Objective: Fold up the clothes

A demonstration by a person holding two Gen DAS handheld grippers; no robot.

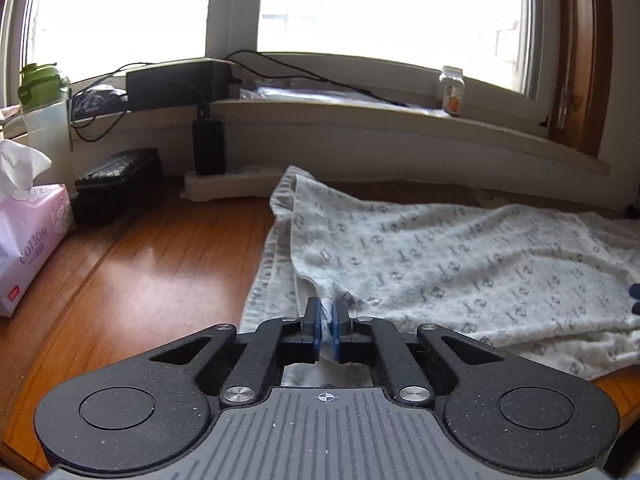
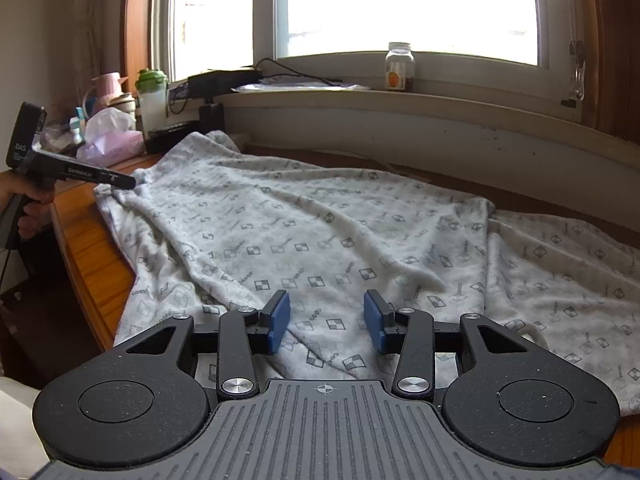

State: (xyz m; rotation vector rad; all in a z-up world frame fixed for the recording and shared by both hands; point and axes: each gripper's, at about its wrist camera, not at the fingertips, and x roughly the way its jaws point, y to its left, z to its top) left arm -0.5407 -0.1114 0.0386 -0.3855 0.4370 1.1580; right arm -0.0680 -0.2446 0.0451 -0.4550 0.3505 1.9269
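A pale grey garment with a small dark print (image 1: pixel 460 264) lies spread and rumpled on the wooden table (image 1: pixel 152 272). My left gripper (image 1: pixel 326 314) is shut on a raised fold at the garment's near left edge, and white cloth shows pinched between its blue pads. In the right wrist view the same gripper (image 2: pixel 130 181) comes in from the left with its tip on the garment's (image 2: pixel 320 232) far left corner. My right gripper (image 2: pixel 326 320) stands open low over the near edge, and cloth lies between its blue pads (image 2: pixel 280 314) without being pinched.
A pink tissue pack (image 1: pixel 28 248), a black case (image 1: pixel 116 184), a green-lidded bottle (image 1: pixel 42 120) and a white power strip (image 1: pixel 236 184) crowd the table's back left. A jar (image 2: pixel 399 66) stands on the windowsill. The table's left edge (image 2: pixel 88 256) drops off beside a hand (image 2: pixel 28 204).
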